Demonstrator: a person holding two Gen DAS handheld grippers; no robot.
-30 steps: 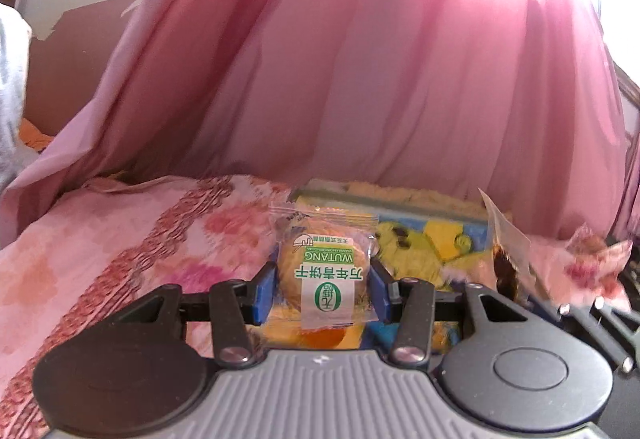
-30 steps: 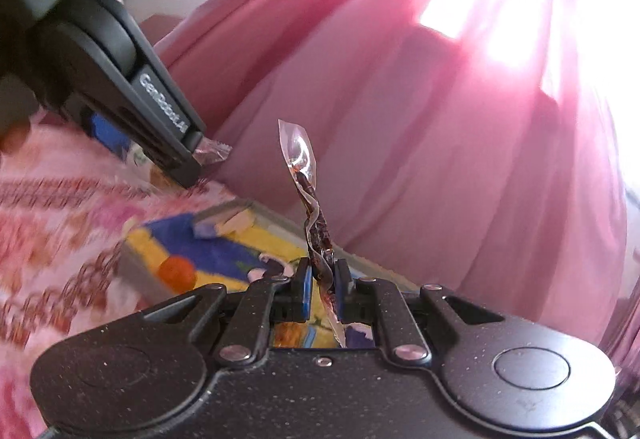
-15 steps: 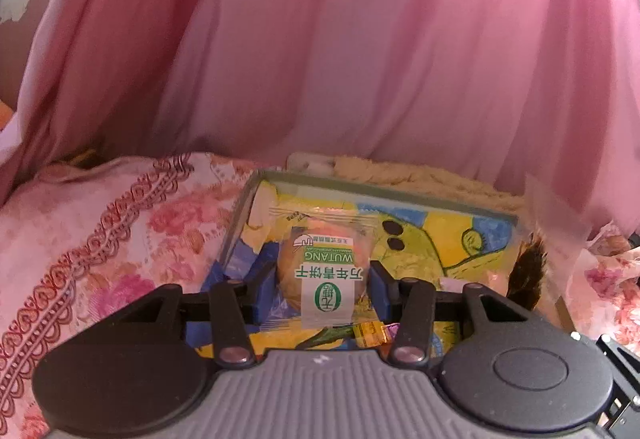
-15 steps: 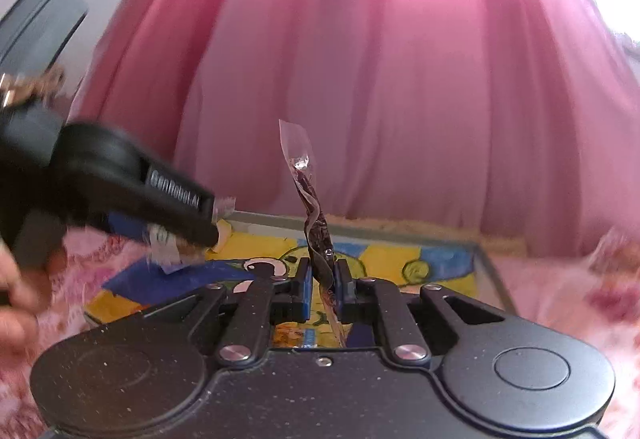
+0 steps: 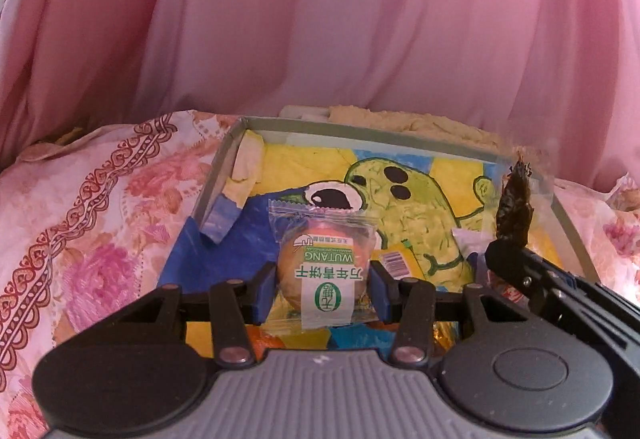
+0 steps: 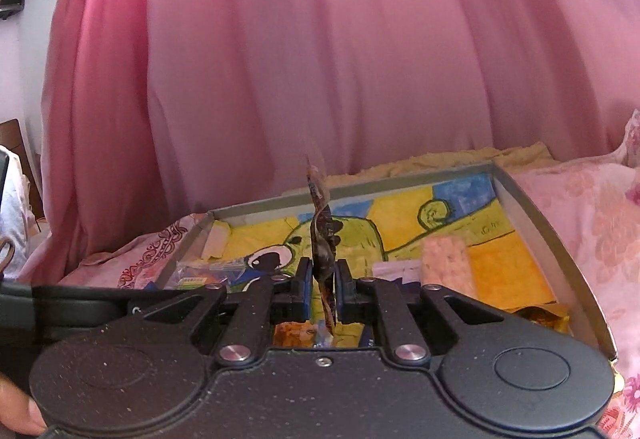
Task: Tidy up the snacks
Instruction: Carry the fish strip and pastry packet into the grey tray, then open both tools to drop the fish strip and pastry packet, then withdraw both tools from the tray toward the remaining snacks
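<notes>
A round cake [image 5: 325,271] in a clear wrapper with a green-and-white label is pinched between the blue pads of the left gripper [image 5: 323,289], so those fingers are closed on it. It's held just above the near end of the tray [image 5: 219,175], roughly over the blue patch of the cartoon lining. At about 3 o'clock from it, a dark snack [image 5: 514,213] in a crinkly clear packet is clamped edge-on and standing upright in the right gripper [image 6: 323,289], with the fingers shut tight on the thin packet. That one is also hovering over the tray, toward its middle.

A few things are already lying in the tray: a pale pink bar [image 6: 446,263] at 2 o'clock from the right gripper, a gold packet [image 6: 544,315] at 3 o'clock by the right wall, and a small blue packet [image 6: 208,273] at 10 o'clock. The tray is set on a pink floral bedspread [image 5: 92,231], with a pink curtain [image 5: 320,31] hung behind at 12 o'clock.

So the step looks like the drop-off: both snacks carried over the tray, not yet released. Next move probably calls for lowering each to a free bit of lining and opening up. The cake seems easy; the floppy packet may well cling to a pad or flop onto the bar.
</notes>
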